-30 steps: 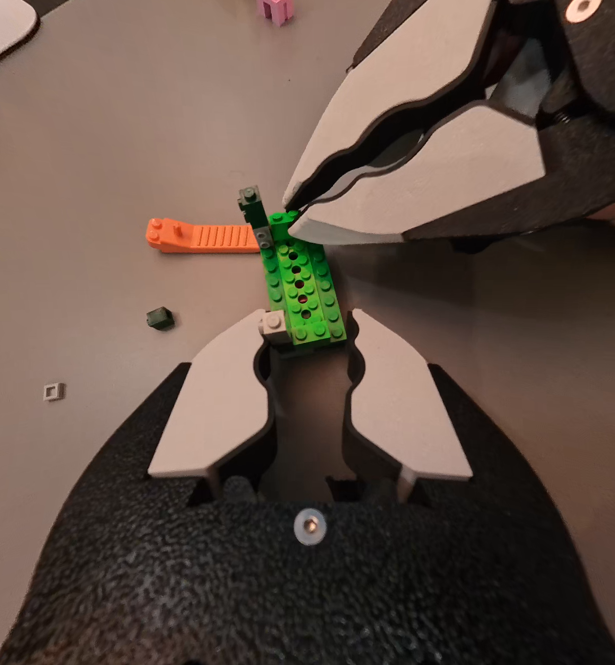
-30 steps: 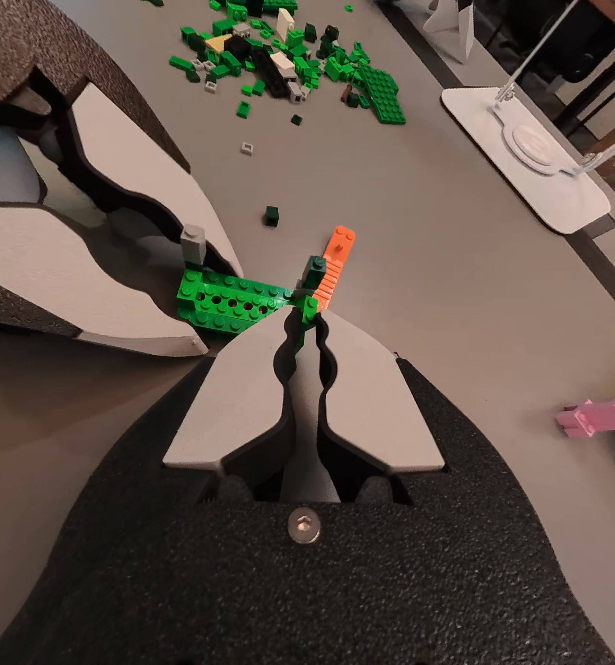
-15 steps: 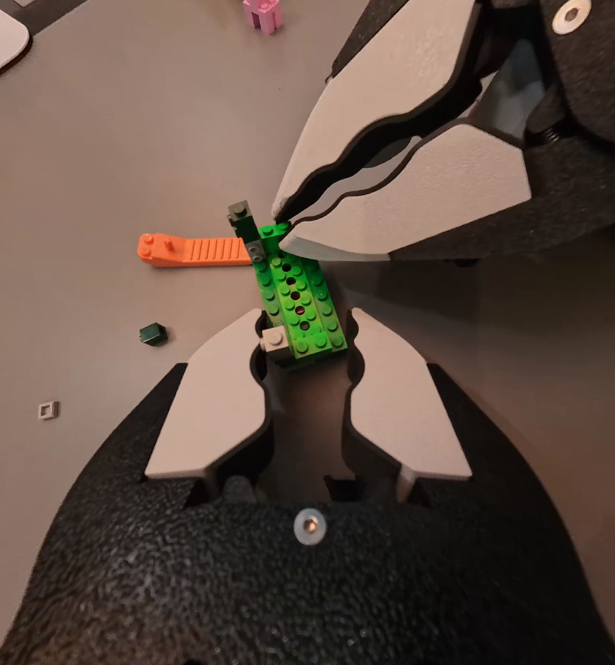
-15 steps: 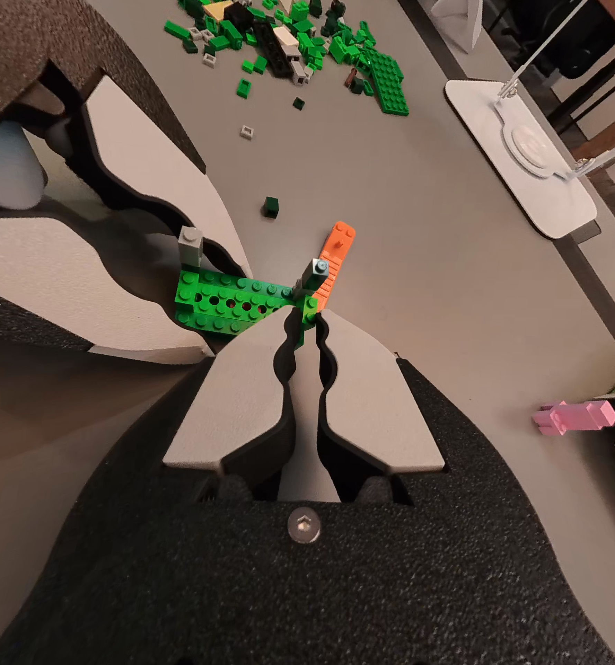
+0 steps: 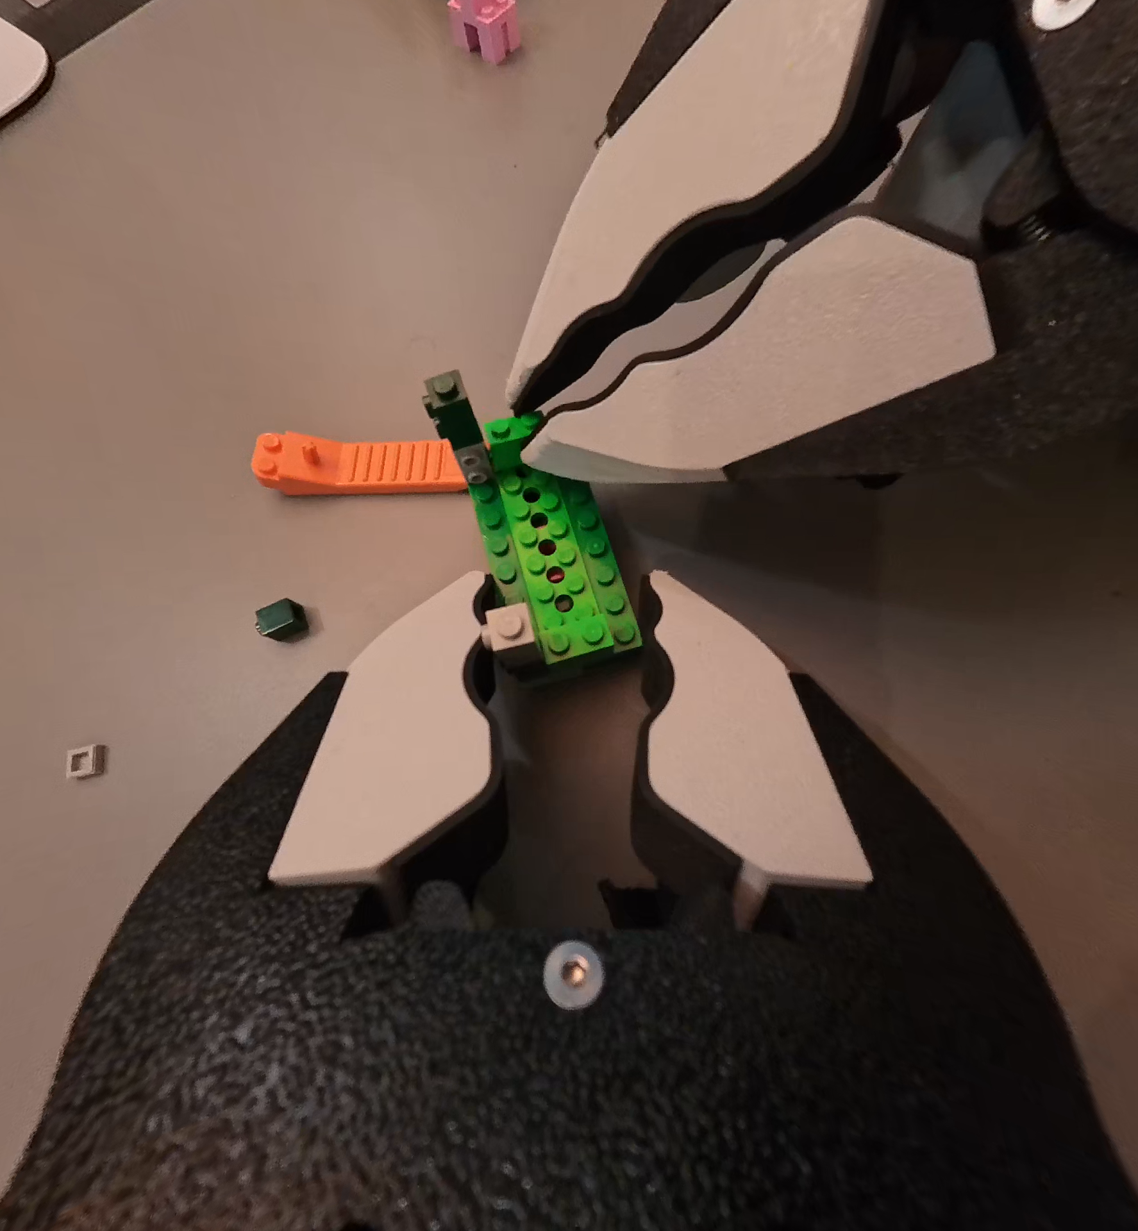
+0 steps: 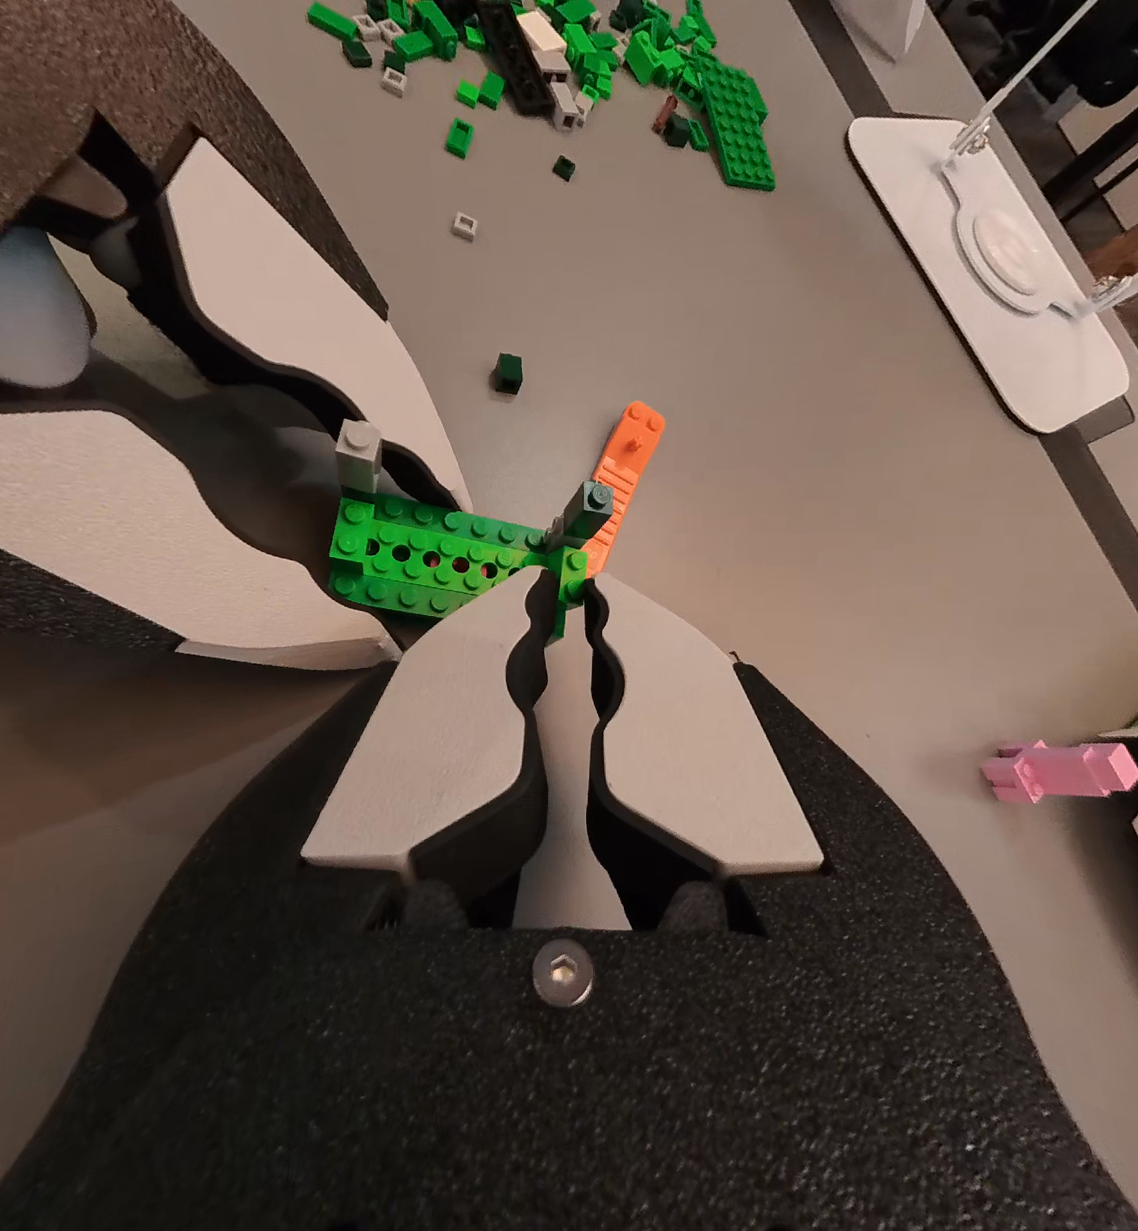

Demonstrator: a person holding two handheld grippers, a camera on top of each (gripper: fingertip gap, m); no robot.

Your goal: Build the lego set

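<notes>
My left gripper (image 5: pixel 563 599) clamps the near end of the green build (image 5: pixel 553 566) on the table (image 5: pixel 219 266); my right gripper (image 6: pixel 563 586) pinches a small green brick (image 6: pixel 569 573) at its far end. An orange separator (image 5: pixel 353 456) lies just behind the build, a dark brick (image 5: pixel 279 619) and grey tile (image 5: pixel 85 761) to the left, loose bricks (image 6: pixel 553 53) beyond. Since a second ago the build has hardly moved, though both views have shifted slightly.

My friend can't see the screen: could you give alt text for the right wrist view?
The right gripper pinches a small green brick at one end of a green lego assembly, whose other end sits between the left gripper's fingers. An orange tool lies behind.
</notes>
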